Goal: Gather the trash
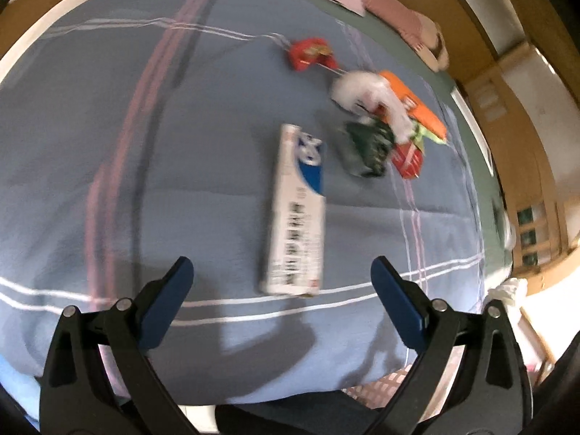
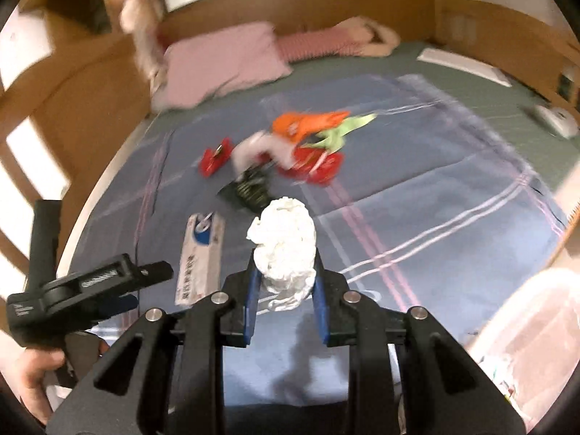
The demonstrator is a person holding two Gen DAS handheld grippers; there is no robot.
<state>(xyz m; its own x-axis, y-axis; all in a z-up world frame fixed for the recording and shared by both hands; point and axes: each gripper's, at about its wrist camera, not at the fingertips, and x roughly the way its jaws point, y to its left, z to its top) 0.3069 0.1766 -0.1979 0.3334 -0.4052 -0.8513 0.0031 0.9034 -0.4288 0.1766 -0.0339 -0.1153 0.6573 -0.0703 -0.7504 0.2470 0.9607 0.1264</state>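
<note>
My right gripper point(image 2: 284, 253) is shut on a crumpled white tissue wad point(image 2: 284, 243), held above the blue bedspread point(image 2: 417, 195). My left gripper point(image 1: 281, 272) is open and empty, just short of a long white and blue box point(image 1: 297, 210) lying on the bedspread point(image 1: 108, 145); that box also shows in the right wrist view point(image 2: 199, 253). Beyond it lies a trash pile: a dark green wrapper point(image 1: 366, 148), a white tissue point(image 1: 359, 88), an orange packet point(image 1: 413, 103), a red packet point(image 1: 407, 159) and a separate red wrapper point(image 1: 310, 54). The left gripper's body point(image 2: 87, 290) shows at lower left in the right wrist view.
A pink pillow point(image 2: 221, 61) and a striped pink one point(image 2: 319, 43) lie at the bed's head. Wooden bed frame and cabinets point(image 1: 507, 108) surround the bed. A white device point(image 2: 556, 119) lies at the far right. A pale translucent bag point(image 2: 536, 326) sits at lower right.
</note>
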